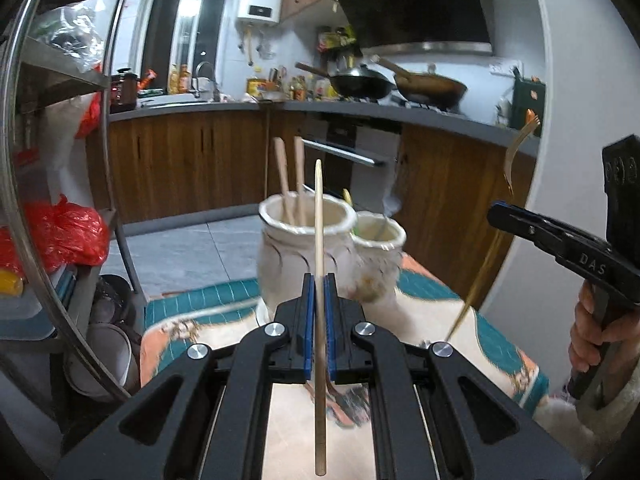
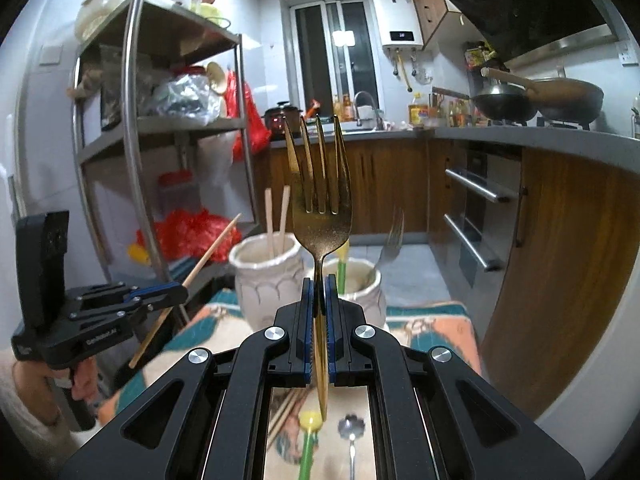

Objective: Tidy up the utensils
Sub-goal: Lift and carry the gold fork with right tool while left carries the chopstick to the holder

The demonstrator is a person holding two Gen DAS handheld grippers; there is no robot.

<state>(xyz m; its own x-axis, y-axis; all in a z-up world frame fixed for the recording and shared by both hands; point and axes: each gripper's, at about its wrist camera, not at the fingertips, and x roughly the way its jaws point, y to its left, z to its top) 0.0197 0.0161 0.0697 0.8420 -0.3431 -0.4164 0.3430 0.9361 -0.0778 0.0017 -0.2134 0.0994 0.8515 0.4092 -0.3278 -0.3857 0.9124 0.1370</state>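
Note:
My left gripper (image 1: 319,280) is shut on a wooden chopstick (image 1: 319,220) that stands upright in front of the camera. My right gripper (image 2: 319,280) is shut on a gold fork (image 2: 320,184), tines up. Two white ceramic jars stand ahead on the patterned cloth. The larger jar (image 1: 296,256) holds two wooden chopsticks (image 1: 290,176). The smaller jar (image 1: 378,264) holds a silver fork (image 2: 390,240) and a green-handled utensil (image 2: 342,268). In the left wrist view the right gripper (image 1: 496,210) carries the gold fork (image 1: 486,260) at the right. In the right wrist view the left gripper (image 2: 182,290) is at the left with its chopstick (image 2: 204,264).
On the cloth (image 2: 432,320) under the right gripper lie loose chopsticks (image 2: 286,412), a green utensil with a yellow end (image 2: 310,428) and a silver flower-shaped spoon (image 2: 352,432). A metal shelf rack (image 2: 132,120) stands at the left. Kitchen counter with woks (image 1: 360,80) runs behind.

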